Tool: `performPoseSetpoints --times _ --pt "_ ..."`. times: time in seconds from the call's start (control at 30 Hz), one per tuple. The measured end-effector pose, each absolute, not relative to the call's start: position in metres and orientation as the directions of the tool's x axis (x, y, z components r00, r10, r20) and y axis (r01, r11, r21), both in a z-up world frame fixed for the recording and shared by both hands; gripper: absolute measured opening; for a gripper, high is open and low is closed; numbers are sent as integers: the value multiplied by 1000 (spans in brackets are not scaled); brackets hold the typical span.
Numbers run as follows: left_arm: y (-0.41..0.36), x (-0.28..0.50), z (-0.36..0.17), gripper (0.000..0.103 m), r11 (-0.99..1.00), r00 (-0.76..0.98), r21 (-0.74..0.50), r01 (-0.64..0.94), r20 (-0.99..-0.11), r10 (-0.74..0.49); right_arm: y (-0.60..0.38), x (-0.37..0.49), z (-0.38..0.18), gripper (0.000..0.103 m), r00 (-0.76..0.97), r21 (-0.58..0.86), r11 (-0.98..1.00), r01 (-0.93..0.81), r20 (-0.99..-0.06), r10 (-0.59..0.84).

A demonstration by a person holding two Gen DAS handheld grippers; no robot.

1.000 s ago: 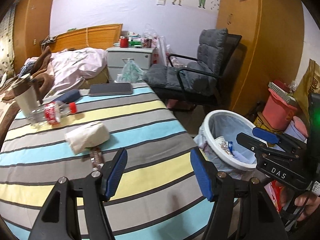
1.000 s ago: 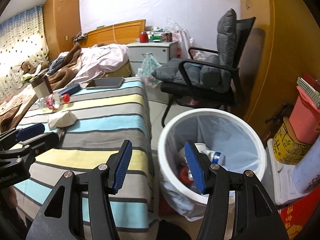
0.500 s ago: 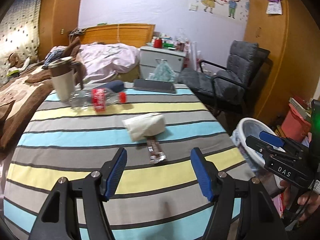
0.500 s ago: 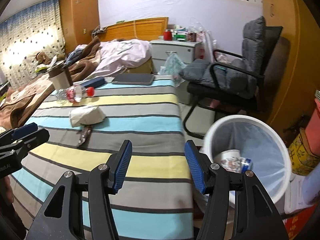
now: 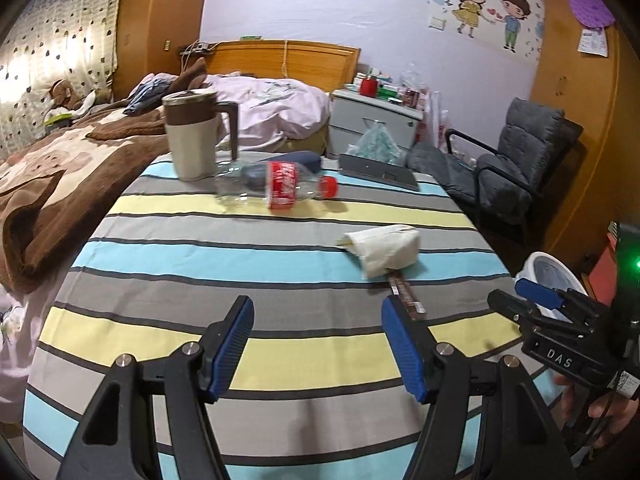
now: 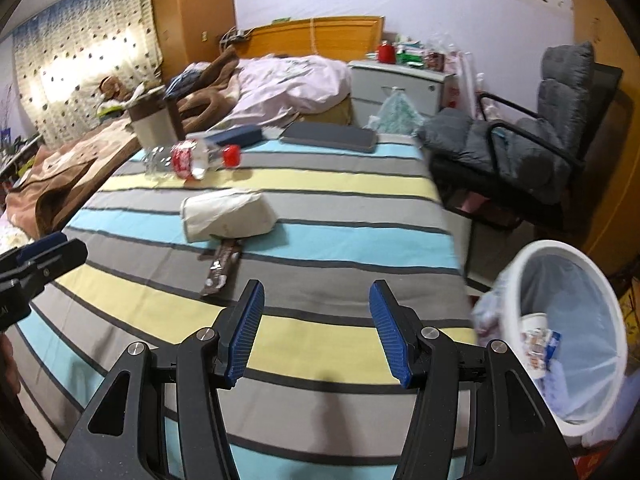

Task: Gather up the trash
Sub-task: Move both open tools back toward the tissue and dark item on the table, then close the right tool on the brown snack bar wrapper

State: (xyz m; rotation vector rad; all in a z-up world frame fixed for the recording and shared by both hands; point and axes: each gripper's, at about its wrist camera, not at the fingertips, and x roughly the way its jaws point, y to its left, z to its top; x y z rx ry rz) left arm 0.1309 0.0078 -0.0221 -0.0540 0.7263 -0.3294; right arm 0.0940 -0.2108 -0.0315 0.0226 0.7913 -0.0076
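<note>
Step in hand: approach for the next pick-up. Left tongs [image 5: 316, 344] and right tongs [image 6: 316, 332] stand wide and empty above the table [image 5: 280, 364]. The wrapper [image 6: 222, 266] lies touching the crumpled tissue [image 6: 228, 216], beyond the right tongs; the bottle [image 5: 276, 188] lies farther past the tissue. Next move calls for lowering one pair astride the wrapper.

My left wrist camera looks forward and down over the striped tablecloth [image 5: 280, 264], close above its near edge. My right wrist camera faces likewise, farther right. Both share the crumpled white paper wad [image 5: 384, 250] [image 6: 228, 216] and white plastic bin [image 5: 548, 276] [image 6: 560, 320].
</note>
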Motion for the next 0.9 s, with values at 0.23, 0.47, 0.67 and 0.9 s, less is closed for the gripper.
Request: performPoseSetpoints --times 0.23,0.47,0.67,0.9 --pt "31 148 -26 68 954 700 -166 250 -649 -297 -191 109 -38 57 679 14 1000 -28 -733 30" --pt "44 164 -30 69 955 694 -167 244 -659 -292 -181 122 -45 57 655 38 998 -56 -753 66" --pt "47 178 -32 69 952 684 -175 252 -663 -303 -175 134 -52 57 629 50 997 -65 -773 80" --pt "52 194 -31 70 954 685 -168 248 -666 -295 -168 140 -61 57 597 39 996 -79 -798 79"
